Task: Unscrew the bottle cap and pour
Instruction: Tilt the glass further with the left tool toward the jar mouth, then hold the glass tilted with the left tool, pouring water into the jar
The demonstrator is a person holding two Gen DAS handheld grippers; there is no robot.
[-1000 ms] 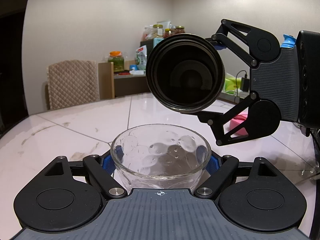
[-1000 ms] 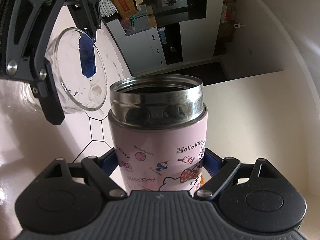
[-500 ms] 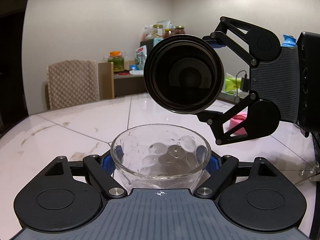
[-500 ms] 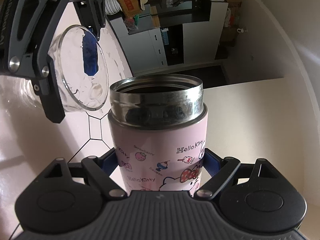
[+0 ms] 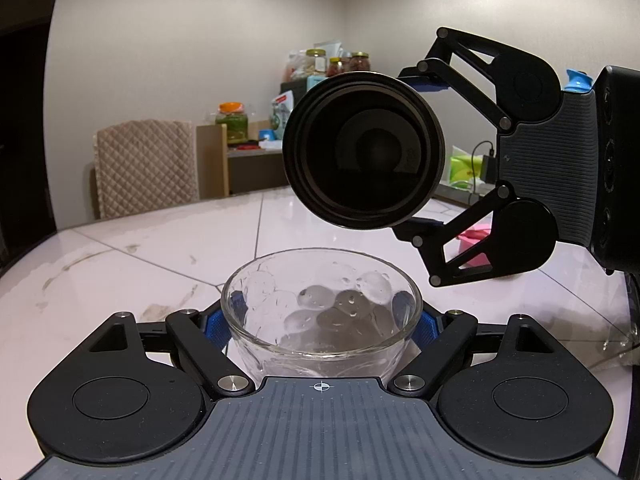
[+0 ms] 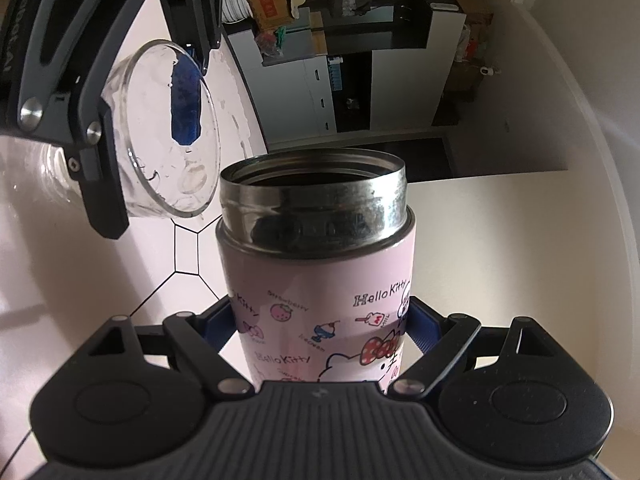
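Note:
My left gripper (image 5: pixel 322 320) is shut on a clear glass bowl (image 5: pixel 320 308) with a dimpled bottom, held low over the white table (image 5: pixel 140 264). My right gripper (image 6: pixel 320 320) is shut on a pink Hello Kitty flask (image 6: pixel 320 300) with a steel neck and no cap. The flask lies tipped on its side, its dark open mouth (image 5: pixel 362 156) above and just behind the bowl. In the right wrist view the bowl (image 6: pixel 168 136) is at the upper left, close to the flask's rim. No liquid shows in the bowl.
A quilted chair (image 5: pixel 146 168) stands at the table's far edge. A shelf with jars (image 5: pixel 320 64) is behind it. A pink object (image 5: pixel 476 246) lies on the table behind my right gripper. Clear plastic (image 5: pixel 620 340) sits at the right edge.
The flask has shifted slightly left and down toward the bowl. In the right wrist view the bowl has come closer to the flask's rim. The bowl stays still in my left gripper.

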